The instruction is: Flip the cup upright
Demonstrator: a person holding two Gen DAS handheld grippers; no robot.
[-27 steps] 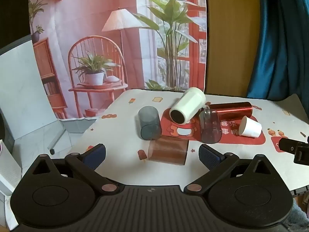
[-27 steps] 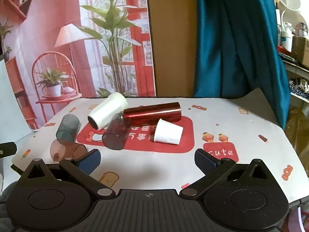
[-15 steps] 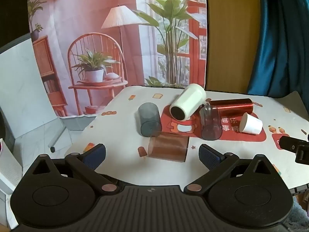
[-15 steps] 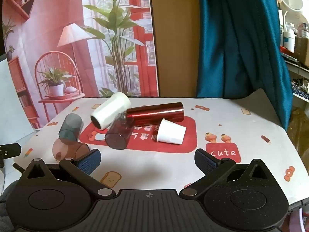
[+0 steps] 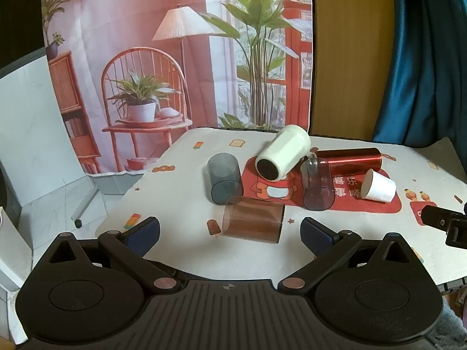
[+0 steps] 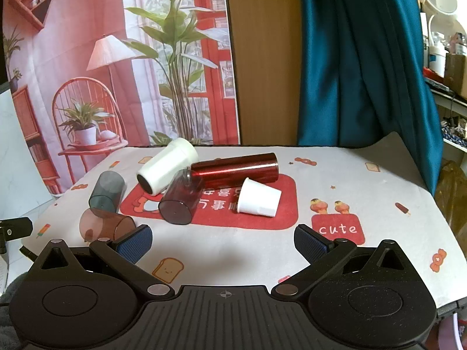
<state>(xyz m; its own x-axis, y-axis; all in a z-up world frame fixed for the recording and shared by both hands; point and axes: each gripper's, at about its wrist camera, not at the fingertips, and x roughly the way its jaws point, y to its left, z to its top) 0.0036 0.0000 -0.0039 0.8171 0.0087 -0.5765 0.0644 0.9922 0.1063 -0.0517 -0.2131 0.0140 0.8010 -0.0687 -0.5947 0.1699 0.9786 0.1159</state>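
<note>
Several cups lie on their sides on the table. A brown clear cup (image 5: 252,223) (image 6: 102,225) lies nearest, just ahead of my open, empty left gripper (image 5: 230,233). Behind it lie a grey clear cup (image 5: 224,178) (image 6: 106,189), a big white cup (image 5: 283,153) (image 6: 167,169), a dark purple clear cup (image 5: 317,186) (image 6: 181,201), a shiny red tumbler (image 5: 348,160) (image 6: 236,169) and a small white paper cup (image 5: 378,186) (image 6: 258,198). My right gripper (image 6: 223,243) is open and empty, short of the paper cup.
The table (image 6: 364,180) has a white patterned cloth with a red mat print (image 6: 280,218). A printed backdrop (image 5: 175,58) hangs behind, a blue curtain (image 6: 364,58) at the right. The right gripper's tip shows in the left wrist view (image 5: 443,221).
Both views have shifted slightly; the cups sit a little lower and nearer in the left wrist view. No cup has moved. Both grippers stay open.
</note>
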